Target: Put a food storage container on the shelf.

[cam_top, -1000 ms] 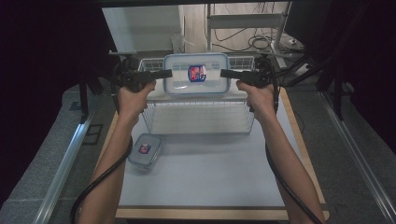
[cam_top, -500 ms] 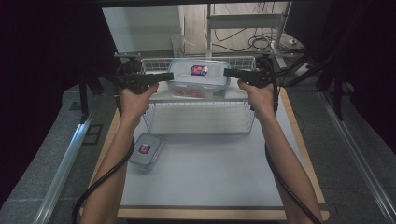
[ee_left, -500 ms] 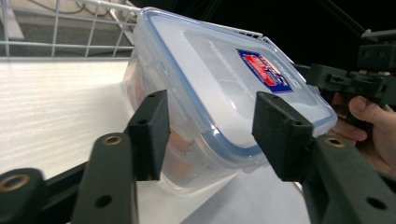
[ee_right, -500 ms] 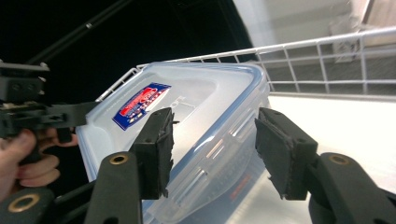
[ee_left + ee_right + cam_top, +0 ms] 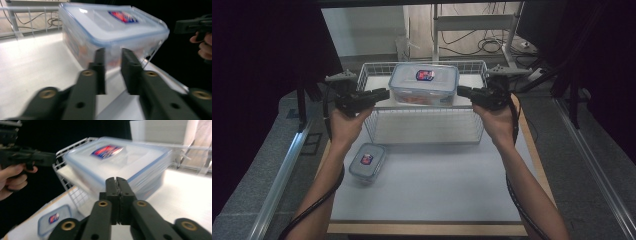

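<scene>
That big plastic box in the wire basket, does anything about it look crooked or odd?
The large lidded container sits at the far end of the wire basket, apparently level, lid on, nothing spilled. Both grippers, left gripper and right gripper, are clear of it. The small lidded container lies outside the basket on the table.

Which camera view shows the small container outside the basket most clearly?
The high view: the small container lies whole on the table, in front of the wire basket. In the right gripper view it sits blurred in the lower left corner.

Clear glossy plastic container (image 5: 424,83) (blue-rimmed lid), white wire basket (image 5: 427,131), matt white table (image 5: 437,190)
</scene>
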